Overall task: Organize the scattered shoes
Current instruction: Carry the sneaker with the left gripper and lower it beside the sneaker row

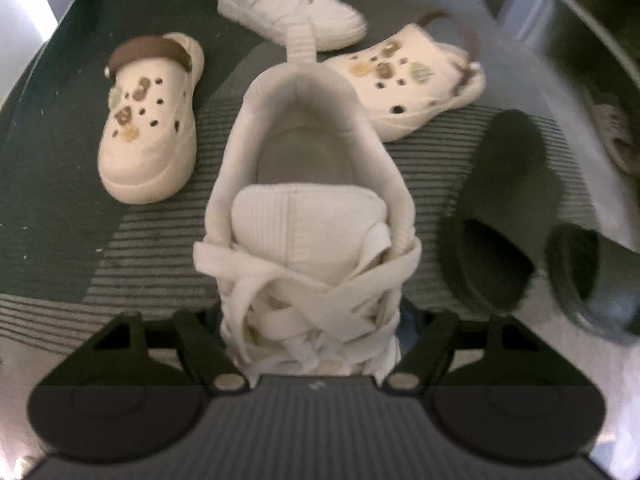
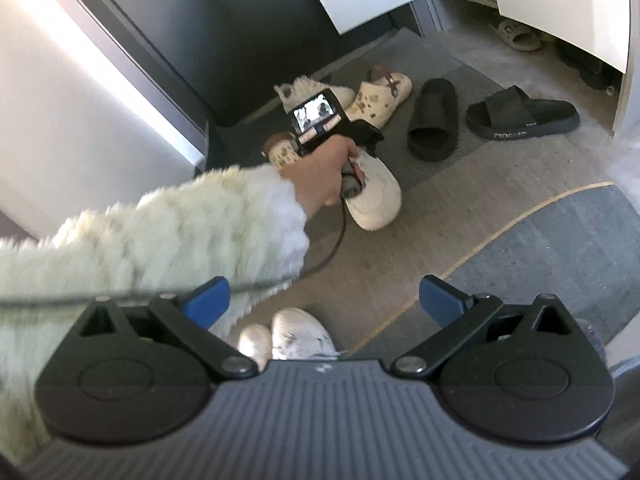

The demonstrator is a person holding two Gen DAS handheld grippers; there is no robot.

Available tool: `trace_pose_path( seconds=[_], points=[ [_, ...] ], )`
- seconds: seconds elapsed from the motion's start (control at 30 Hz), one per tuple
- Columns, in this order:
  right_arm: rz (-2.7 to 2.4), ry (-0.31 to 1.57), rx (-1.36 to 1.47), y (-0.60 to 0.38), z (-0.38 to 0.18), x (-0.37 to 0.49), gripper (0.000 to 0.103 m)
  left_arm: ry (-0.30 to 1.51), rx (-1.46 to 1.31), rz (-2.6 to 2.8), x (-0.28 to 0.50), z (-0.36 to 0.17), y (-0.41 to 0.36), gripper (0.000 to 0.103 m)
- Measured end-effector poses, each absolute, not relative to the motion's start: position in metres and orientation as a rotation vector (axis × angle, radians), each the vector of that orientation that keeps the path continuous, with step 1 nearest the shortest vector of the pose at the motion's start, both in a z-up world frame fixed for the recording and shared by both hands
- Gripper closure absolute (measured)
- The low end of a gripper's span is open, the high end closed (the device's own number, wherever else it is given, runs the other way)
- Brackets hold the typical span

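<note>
1. We have the left gripper (image 1: 310,344) closed across the laced forefoot of a white sneaker (image 1: 308,200), jaws partway in, on the striped mat (image 1: 160,264); its mate (image 1: 288,0) lies beyond.
2. Our right gripper (image 2: 324,300) hangs wide open, empty.
3. Two cream clogs (image 1: 148,120) and two black slides (image 2: 432,120) lie scattered; nothing looks paired or shelved in the open cabinet (image 2: 560,8); we judge the task barely begun.

The left wrist view is aimed steeply down, very close over a white sneaker (image 1: 308,216) on a striped mat (image 1: 160,280). The right wrist view is set farther back, angled down across the floor; the same sneaker (image 2: 376,200) is seen toward 12 o'clock.
</note>
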State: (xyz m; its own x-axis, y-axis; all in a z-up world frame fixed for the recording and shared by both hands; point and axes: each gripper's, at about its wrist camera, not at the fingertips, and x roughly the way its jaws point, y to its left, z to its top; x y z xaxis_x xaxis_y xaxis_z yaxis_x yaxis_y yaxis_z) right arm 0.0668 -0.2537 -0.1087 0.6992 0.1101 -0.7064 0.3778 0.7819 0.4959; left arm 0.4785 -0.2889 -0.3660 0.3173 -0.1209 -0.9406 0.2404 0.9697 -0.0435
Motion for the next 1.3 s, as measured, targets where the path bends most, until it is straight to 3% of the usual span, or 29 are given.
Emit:
trace_pose_path(
  seconds=[0.23, 0.5, 0.87, 1.3],
  points=[
    [-0.165, 0.759, 0.678, -0.247, -0.101, 0.050, 0.000, 1.249, 0.135, -0.291, 0.398, -0.340, -0.253, 0.027],
    [-0.202, 0.764, 0.632, -0.249, -0.101, 0.037, 0.000, 1.343, 0.140, -0.273, 0.318, -0.364, -0.213, 0.027],
    [-0.216, 0.768, 0.615, -0.253, -0.105, 0.036, 0.000, 1.379, 0.136, -0.252, 0.284, -0.404, -0.196, 0.025],
    [-0.203, 0.749, 0.651, -0.257, -0.106, 0.032, 0.000, 1.341, 0.158, -0.280, 0.254, -0.400, -0.190, 0.008]
  ],
)
